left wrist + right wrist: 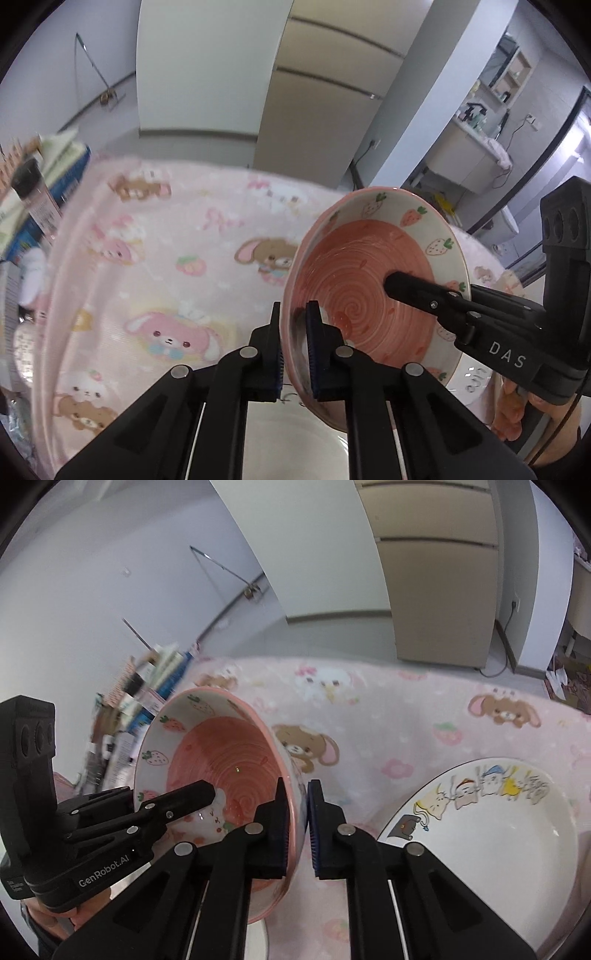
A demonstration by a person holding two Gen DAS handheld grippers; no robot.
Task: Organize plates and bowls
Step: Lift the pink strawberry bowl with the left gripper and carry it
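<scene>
My left tool (295, 350) and right tool (297, 827) each clamp opposite rims of the pink strawberry bowl (373, 291). I see it tilted above the pink cartoon-print surface (177, 236), near the cat-print plate (491, 834).

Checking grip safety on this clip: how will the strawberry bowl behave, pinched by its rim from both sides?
The bowl looks glazed ceramic, so probably stiff, fragile and somewhat slippery. Each gripper, left and right, pinches only a thin rim wall, so it may pivot or slip. It looks fairly heavy for such small contact.

A pink cartoon tablecloth (177, 236) lies before beige cabinets (325, 96).
</scene>
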